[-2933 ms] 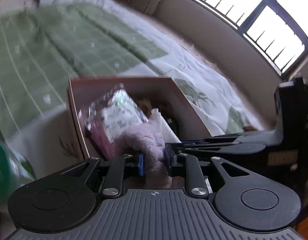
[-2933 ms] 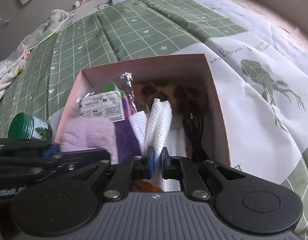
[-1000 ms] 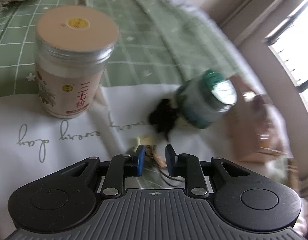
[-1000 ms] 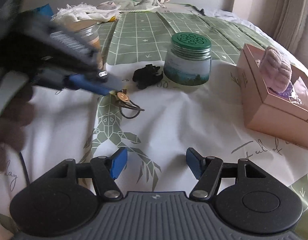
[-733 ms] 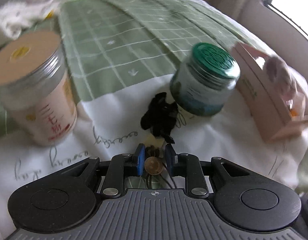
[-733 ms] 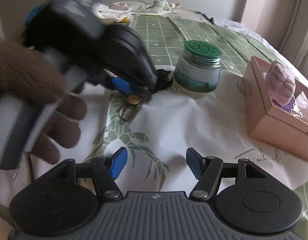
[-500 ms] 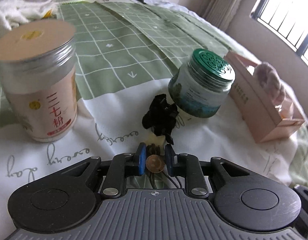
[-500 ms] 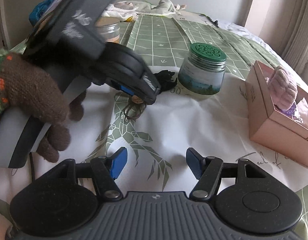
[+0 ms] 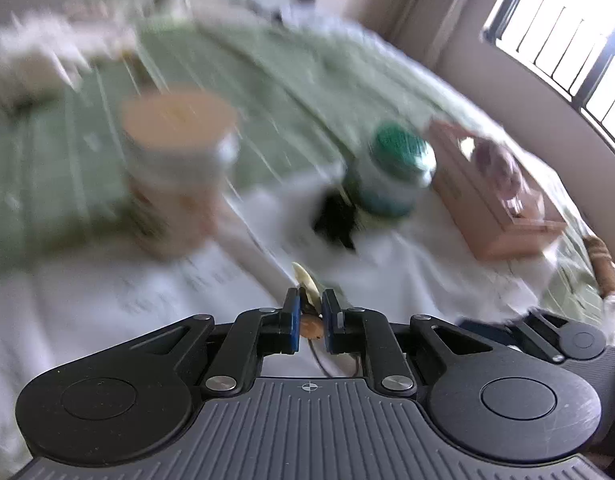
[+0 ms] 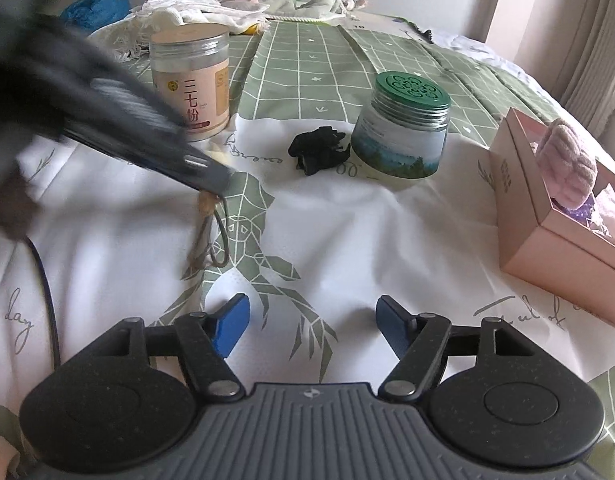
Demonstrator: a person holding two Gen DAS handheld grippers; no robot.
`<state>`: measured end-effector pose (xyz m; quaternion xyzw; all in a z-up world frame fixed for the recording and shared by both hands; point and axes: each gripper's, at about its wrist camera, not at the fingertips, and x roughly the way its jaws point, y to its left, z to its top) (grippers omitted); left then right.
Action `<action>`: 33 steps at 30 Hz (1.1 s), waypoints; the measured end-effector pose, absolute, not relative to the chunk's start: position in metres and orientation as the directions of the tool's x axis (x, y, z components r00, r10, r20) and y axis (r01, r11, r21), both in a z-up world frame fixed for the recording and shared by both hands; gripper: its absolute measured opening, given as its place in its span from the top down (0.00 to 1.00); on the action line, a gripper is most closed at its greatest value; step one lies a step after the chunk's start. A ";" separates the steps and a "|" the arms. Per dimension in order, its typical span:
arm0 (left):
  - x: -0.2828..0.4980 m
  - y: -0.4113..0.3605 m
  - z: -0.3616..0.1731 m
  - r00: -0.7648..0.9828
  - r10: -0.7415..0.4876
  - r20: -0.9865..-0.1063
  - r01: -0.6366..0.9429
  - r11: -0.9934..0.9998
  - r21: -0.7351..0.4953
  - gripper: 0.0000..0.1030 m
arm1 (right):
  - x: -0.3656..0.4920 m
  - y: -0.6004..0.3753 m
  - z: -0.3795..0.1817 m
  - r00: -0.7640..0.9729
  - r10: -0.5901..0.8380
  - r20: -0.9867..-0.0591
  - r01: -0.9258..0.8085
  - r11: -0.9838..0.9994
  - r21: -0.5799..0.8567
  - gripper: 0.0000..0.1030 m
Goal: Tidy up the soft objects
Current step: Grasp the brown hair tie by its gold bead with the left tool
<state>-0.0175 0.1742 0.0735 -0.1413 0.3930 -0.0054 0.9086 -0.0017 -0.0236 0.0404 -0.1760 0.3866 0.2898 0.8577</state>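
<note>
The bed [image 10: 387,216] was spread with a green checked and white printed cover, a window with bars stood off to the side, and loose cloths lay heaped at the far edge. On the cover stood 2 jars, a tan-lidded jar [image 10: 190,80] and a green-lidded jar [image 10: 403,132], with a small black scrunchie [image 10: 319,149] lying just beside the green one.

Our left tool [image 9: 308,316] had its jaws closing on a hair tie [image 10: 213,236]. In the left wrist view a small round brown charm sat between the 2 blue pads, and in the right wrist view thin loops of elastic dangled from the tool's tip down toward the cover. We judged it was pinched by the charm because that was the 1 firm spot on something so limp.

Our right tool [image 10: 310,326] hung low over the cover with its jaws opening and nothing between them, probably waiting its turn.

The pink box [image 10: 547,236] sat open at the right of the bed, well apart from the hair tie, with a lilac fuzzy item [image 10: 567,166] bulging above its rim. That looked to us like the place for the soft things, so the tie seemed bound there.

The tie was slim, dark and slack, and could easily snag or slip.
</note>
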 end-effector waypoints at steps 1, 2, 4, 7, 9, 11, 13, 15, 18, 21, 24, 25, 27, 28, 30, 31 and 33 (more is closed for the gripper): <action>-0.021 0.181 0.075 0.715 -0.090 -0.694 -0.124 0.960 -0.252 0.87 | -0.001 -0.024 0.041 0.533 0.356 -0.767 -0.628 0.775 -0.076 0.30; -0.021 0.188 0.075 0.724 -0.072 -0.686 -0.144 0.957 -0.253 0.87 | 0.000 -0.024 0.042 0.538 0.346 -0.769 -0.618 0.782 -0.080 0.30; -0.019 0.201 0.071 0.724 -0.066 -0.686 -0.180 0.943 -0.281 0.87 | -0.002 -0.025 0.051 0.569 0.336 -0.751 -0.600 0.794 -0.099 0.31; -0.018 0.213 0.069 0.733 -0.137 -0.666 -0.172 0.910 -0.377 0.87 | -0.002 -0.022 0.070 0.622 0.346 -0.702 -0.583 0.804 -0.121 0.31; -0.016 0.213 0.067 0.728 -0.176 -0.663 -0.151 0.902 -0.405 0.87 | 0.004 -0.015 0.079 0.644 0.339 -0.685 -0.558 0.821 -0.118 0.31; -0.017 0.216 0.063 0.717 -0.258 -0.647 -0.103 0.880 -0.464 0.87 | 0.015 -0.006 0.082 0.637 0.332 -0.696 -0.536 0.839 -0.090 0.31; -0.016 0.216 0.059 0.703 -0.326 -0.632 -0.065 0.855 -0.514 0.87 | 0.024 0.005 0.078 0.610 0.326 -0.722 -0.538 0.840 -0.075 0.31; -0.016 0.211 0.062 0.705 -0.341 -0.621 -0.034 0.859 -0.510 0.87 | 0.023 0.010 0.074 0.607 0.317 -0.729 -0.550 0.829 -0.099 0.31; -0.019 0.207 0.068 0.721 -0.322 -0.614 -0.032 0.869 -0.493 0.87 | 0.018 0.009 0.071 0.612 0.306 -0.729 -0.568 0.811 -0.137 0.31; -0.022 0.216 0.072 0.737 -0.234 -0.635 -0.104 0.888 -0.448 0.87 | 0.027 0.006 0.073 0.621 0.303 -0.723 -0.532 0.840 -0.105 0.31; -0.020 0.226 0.068 0.736 -0.180 -0.652 -0.173 0.882 -0.439 0.87 | 0.045 0.012 0.075 0.628 0.310 -0.713 -0.486 0.873 -0.049 0.31; -0.018 0.227 0.065 0.729 -0.179 -0.661 -0.182 0.880 -0.438 0.87 | 0.054 0.017 0.074 0.626 0.311 -0.715 -0.474 0.880 -0.032 0.31; -0.014 0.225 0.062 0.714 -0.177 -0.678 -0.177 0.890 -0.419 0.87 | 0.070 0.027 0.071 0.619 0.305 -0.724 -0.449 0.893 -0.007 0.31; -0.012 0.222 0.061 0.707 -0.174 -0.685 -0.166 0.901 -0.400 0.87 | 0.079 0.032 0.069 0.608 0.302 -0.734 -0.434 0.901 0.011 0.31; -0.010 0.218 0.058 0.699 -0.170 -0.695 -0.144 0.918 -0.369 0.87 | 0.098 0.041 0.064 0.576 0.297 -0.762 -0.409 0.911 0.047 0.31; -0.008 0.216 0.057 0.694 -0.167 -0.700 -0.136 0.925 -0.356 0.87 | 0.105 0.045 0.062 0.564 0.291 -0.773 -0.398 0.916 0.053 0.31; -0.007 0.214 0.055 0.686 -0.180 -0.705 -0.121 0.927 -0.355 0.87 | 0.115 0.054 0.057 0.550 0.264 -0.792 -0.380 0.924 0.044 0.32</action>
